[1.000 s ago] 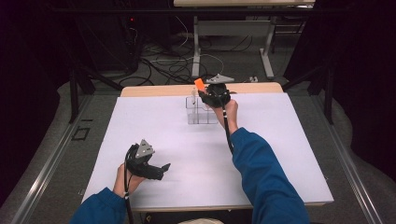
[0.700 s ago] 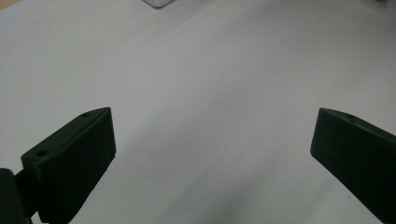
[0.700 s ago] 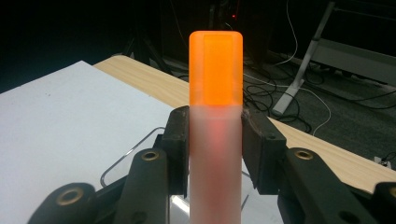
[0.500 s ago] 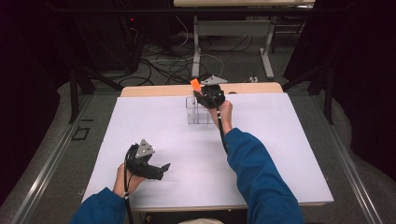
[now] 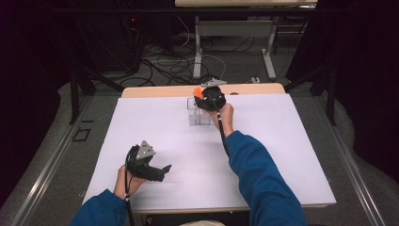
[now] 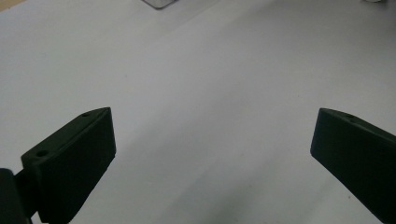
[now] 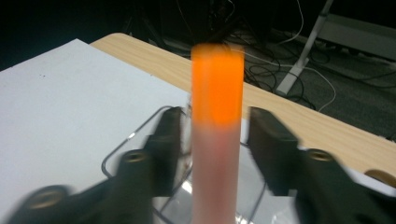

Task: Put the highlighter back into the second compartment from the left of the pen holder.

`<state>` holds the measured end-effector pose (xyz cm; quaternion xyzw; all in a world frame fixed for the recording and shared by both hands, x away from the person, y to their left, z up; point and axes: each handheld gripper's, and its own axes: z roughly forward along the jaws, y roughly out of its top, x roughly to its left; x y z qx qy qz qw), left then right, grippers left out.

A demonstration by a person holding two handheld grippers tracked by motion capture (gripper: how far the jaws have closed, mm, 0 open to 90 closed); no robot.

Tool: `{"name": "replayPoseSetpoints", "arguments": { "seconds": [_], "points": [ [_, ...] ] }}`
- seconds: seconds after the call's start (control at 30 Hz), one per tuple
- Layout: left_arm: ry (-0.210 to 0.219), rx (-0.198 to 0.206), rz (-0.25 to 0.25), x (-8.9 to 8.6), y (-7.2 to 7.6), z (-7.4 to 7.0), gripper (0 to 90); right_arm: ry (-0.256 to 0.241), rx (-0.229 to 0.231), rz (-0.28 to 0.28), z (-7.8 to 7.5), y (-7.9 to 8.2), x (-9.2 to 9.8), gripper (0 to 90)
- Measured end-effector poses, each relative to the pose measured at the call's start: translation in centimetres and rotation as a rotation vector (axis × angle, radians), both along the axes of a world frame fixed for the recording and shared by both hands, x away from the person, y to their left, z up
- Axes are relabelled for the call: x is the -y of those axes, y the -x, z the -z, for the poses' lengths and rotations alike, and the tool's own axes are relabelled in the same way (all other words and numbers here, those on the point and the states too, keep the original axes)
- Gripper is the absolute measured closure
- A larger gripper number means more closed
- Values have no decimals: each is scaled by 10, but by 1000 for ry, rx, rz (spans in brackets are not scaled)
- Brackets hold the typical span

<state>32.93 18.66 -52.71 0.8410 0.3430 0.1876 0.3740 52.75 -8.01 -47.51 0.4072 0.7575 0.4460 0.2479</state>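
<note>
The right tool point(image 7: 212, 140) is seen with its jaws narrowly apart on either side of an orange-capped tube point(image 7: 217, 121), held upright over a clear rack point(image 5: 196, 112) at the far counter point(image 5: 282, 141) edge. The left tool point(image 6: 212, 154) is held wide open above bare counter, well apart.

In the right gripper view the orange-capped tube point(image 7: 217, 140) is blurred and cut off by the bottom edge, so its foot is unseen. Whether the right tongs point(image 7: 215, 149) press it is unclear (a gap seems to show). The clear rack point(image 5: 198, 113) is half hidden.
</note>
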Motion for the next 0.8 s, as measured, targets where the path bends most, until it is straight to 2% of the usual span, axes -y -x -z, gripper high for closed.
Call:
{"name": "replayPoseSetpoints", "arguments": {
  "seconds": [0.1, 0.27, 0.4, 0.6, 0.8],
  "points": [
    [-2, 6, 7, 0, 0, 0, 0, -12, -35, -7, -5, 6, 10, 263],
    [-3, 4, 6, 1, 0, 0, 0, 7, -74, -50, -8, 19, 28, 162],
    [-6, 4, 5, 1, 0, 0, 0, 7, -115, -98, -8, 33, 40, 136],
    [-4, 4, 6, 1, 0, 0, 0, 17, -141, -165, -2, 54, 56, 88],
    [-7, 4, 7, 1, 0, 0, 0, 20, -175, -201, 7, 72, 70, 60]
  ]
}}
